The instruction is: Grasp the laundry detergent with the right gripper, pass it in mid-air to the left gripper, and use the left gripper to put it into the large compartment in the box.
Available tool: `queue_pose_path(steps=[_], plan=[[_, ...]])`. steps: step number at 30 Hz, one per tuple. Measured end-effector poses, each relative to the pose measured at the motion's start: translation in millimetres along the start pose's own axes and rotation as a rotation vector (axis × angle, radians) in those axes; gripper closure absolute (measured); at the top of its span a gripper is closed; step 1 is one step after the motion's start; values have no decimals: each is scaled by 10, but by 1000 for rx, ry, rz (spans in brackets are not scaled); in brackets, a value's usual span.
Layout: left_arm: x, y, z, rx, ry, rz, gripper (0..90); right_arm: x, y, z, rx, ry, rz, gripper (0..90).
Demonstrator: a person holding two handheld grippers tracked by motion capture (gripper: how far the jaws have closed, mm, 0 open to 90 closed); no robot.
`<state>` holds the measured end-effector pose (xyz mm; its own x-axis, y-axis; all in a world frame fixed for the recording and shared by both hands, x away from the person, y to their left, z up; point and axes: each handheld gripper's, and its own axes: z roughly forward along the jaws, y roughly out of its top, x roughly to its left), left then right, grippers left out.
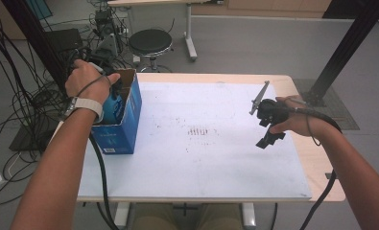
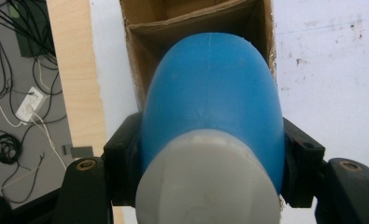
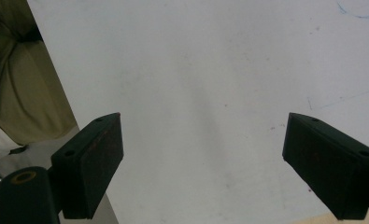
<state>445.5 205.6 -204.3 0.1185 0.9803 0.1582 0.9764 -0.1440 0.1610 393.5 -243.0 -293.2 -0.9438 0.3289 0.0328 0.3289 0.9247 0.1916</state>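
A blue bottle (image 2: 212, 98) with a pale grey cap (image 2: 205, 186) is clamped between the jaws of my left gripper (image 2: 212, 154), cap end toward the camera. Its body points down into an open blue cardboard box (image 1: 125, 125) standing at the table's left edge. In the high view the left hand covers most of that gripper, and the bottle (image 1: 112, 106) shows as a blue patch at the box mouth. My right gripper (image 1: 268, 132) hangs over the right side of the white mat (image 1: 201, 158). Its jaws are wide apart with nothing between them (image 3: 203, 158).
The box interior (image 2: 147, 32) is bare brown cardboard with a divider. A black stool (image 1: 150, 42) stands beyond the table's far edge. Cables (image 1: 19, 100) cover the floor at the left. Black frame posts (image 1: 345, 48) rise at both far corners.
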Motion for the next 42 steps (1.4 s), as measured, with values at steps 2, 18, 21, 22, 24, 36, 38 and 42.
queue_pose_path(steps=[2, 18, 21, 22, 24, 36, 38, 42], plan=[[3, -4, 29, 9, -1, 1, 372, 3, -2, 3, 2, 2, 3, 123], [1, -28, 218, 2, 8, 2, 373, 2, -5, 31, 6, 8, 7, 123], [-10, -26, 236, -1, 15, 4, 374, -2, -9, 35, 5, 7, 8, 123], [-10, -27, 240, -2, 15, 3, 374, -2, -10, 37, 3, 7, 9, 123], [-7, -30, 260, 1, 14, 5, 374, 0, -10, 42, 5, 9, 10, 123], [-21, -47, 390, 8, 16, 13, 376, -3, 2, 56, 6, 12, 11, 123], [-24, -48, 410, 13, 16, 16, 376, 0, 6, 61, 6, 15, 10, 123], [-27, -56, 464, 19, 16, 20, 377, -3, 6, 68, 8, 15, 10, 123]])
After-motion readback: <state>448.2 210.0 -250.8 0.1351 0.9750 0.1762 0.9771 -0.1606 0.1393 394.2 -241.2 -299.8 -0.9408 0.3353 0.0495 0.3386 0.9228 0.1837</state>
